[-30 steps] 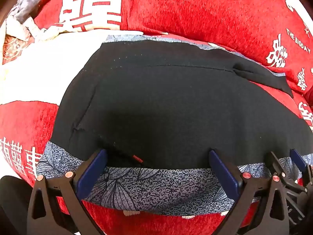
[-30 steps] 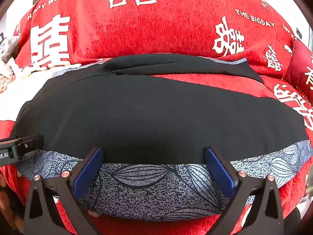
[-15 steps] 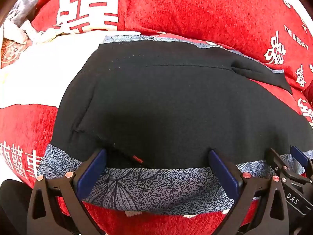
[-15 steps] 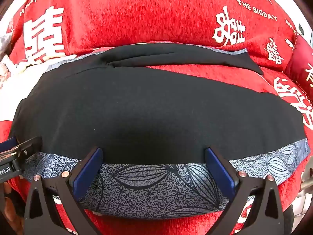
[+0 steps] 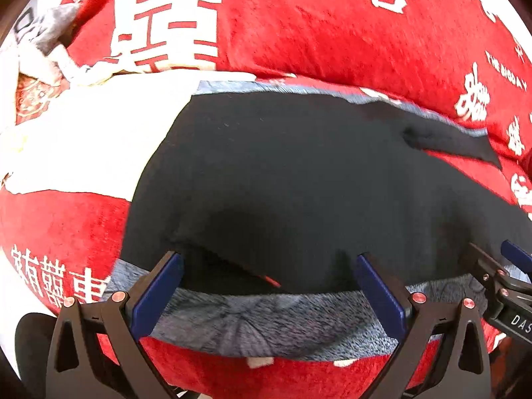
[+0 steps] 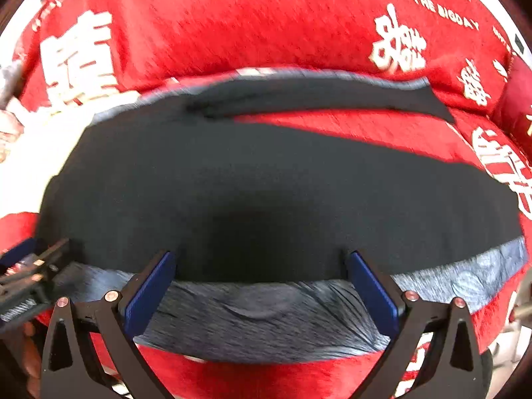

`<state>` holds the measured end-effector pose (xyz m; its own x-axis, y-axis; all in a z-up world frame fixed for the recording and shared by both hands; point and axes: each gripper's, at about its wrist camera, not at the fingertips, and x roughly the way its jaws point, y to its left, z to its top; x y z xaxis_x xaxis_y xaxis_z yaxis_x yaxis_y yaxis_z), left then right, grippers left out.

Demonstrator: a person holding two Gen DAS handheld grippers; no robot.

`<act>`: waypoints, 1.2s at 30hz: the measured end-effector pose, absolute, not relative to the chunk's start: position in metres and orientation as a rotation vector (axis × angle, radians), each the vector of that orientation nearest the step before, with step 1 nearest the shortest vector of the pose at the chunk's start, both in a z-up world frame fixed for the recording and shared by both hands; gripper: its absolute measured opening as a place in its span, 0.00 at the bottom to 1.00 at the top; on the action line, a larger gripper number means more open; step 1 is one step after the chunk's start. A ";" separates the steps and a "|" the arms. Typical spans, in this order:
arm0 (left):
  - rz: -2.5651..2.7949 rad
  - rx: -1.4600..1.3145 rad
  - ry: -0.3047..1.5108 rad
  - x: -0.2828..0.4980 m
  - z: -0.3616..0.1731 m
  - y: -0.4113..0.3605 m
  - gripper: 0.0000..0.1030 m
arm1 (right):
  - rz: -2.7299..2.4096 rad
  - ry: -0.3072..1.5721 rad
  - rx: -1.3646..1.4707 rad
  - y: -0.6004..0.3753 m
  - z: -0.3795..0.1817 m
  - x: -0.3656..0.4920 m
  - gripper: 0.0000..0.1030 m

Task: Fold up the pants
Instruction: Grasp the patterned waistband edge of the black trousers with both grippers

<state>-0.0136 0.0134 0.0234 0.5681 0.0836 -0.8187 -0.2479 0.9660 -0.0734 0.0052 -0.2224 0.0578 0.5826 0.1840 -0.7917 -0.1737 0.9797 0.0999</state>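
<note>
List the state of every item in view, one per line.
Pants: spread flat on the blanket, legs apart, unfolded.
Patterned waistband: at the near edge, between the open fingers.
Left gripper: open, gripping nothing.
Right gripper: open, gripping nothing.
Red blanket: under the pants.

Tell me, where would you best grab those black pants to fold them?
Probably at the near grey patterned side band of the black pants, coming low from the near side. That long edge lies closest to both open grippers, the left gripper and the right gripper, and runs flat along the red blanket, so each can pinch it and carry it toward the far leg.
</note>
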 end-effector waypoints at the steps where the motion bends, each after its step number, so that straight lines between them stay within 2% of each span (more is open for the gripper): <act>1: 0.204 -0.194 0.955 -0.014 0.022 0.017 1.00 | 0.223 0.920 -0.002 -0.215 0.061 0.007 1.00; 4: 0.230 -0.198 1.006 -0.009 0.009 0.024 1.00 | 0.290 0.935 -0.048 -0.185 0.063 0.021 1.00; 8: 0.206 -0.229 1.006 -0.009 0.003 0.029 1.00 | 0.262 1.049 -0.105 -0.178 0.038 0.041 1.00; 24: 0.196 -0.237 0.993 -0.014 -0.001 0.030 1.00 | -0.098 1.053 0.206 -0.411 0.016 0.036 1.00; 28: 0.196 -0.235 0.995 -0.014 -0.002 0.030 1.00 | -0.204 1.070 0.238 -0.438 0.016 0.041 1.00; 30: 0.203 -0.227 1.005 -0.013 0.000 0.030 1.00 | -0.250 1.083 0.279 -0.437 0.019 0.038 1.00; 36: 0.210 -0.171 0.978 -0.008 0.021 0.024 1.00 | -0.059 1.018 0.071 -0.354 0.041 0.037 1.00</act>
